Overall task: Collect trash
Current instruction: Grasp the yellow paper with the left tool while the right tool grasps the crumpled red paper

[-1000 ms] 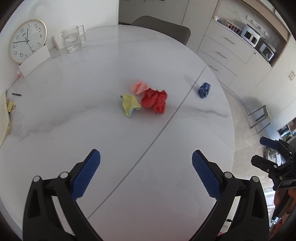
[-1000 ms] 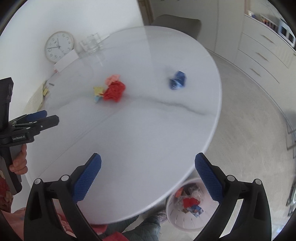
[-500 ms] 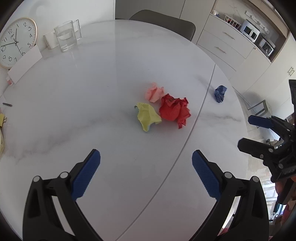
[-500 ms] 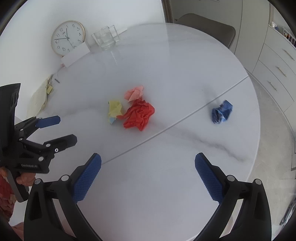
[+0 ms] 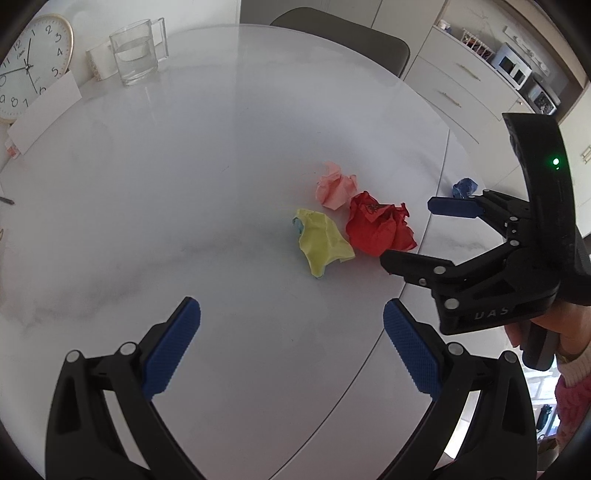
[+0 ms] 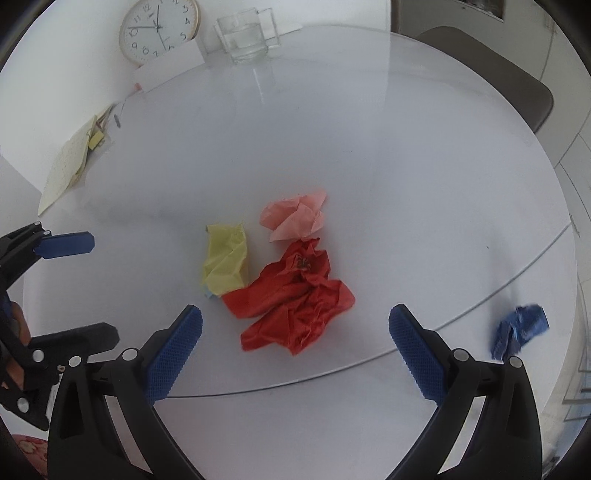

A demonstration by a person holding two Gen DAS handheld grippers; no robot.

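Crumpled paper lies on a round white table [image 5: 184, 166]: a red wad [image 5: 380, 229] [image 6: 295, 299], a yellow wad [image 5: 323, 243] [image 6: 225, 262], a pink wad [image 5: 336, 186] [image 6: 295, 219] and, apart at the right, a blue wad [image 5: 464, 188] [image 6: 519, 330]. My left gripper [image 5: 291, 339] is open and empty, a short way in front of the yellow wad. My right gripper [image 6: 295, 343] is open and empty, just in front of the red wad; it shows in the left wrist view [image 5: 417, 230] beside the red wad.
A glass mug of water [image 5: 136, 55] [image 6: 245, 35], a wall clock [image 5: 26, 66] [image 6: 159, 27] and a white card [image 5: 44, 110] stand at the table's far side. Papers [image 6: 72, 158] lie at the left edge. A chair [image 5: 343, 38] stands behind the table, cabinets [image 5: 461, 77] to the right.
Both grippers have moved in over the table toward the cluster of wads. The right gripper swung from the table edge and the bin to the red wad. Both stay open.
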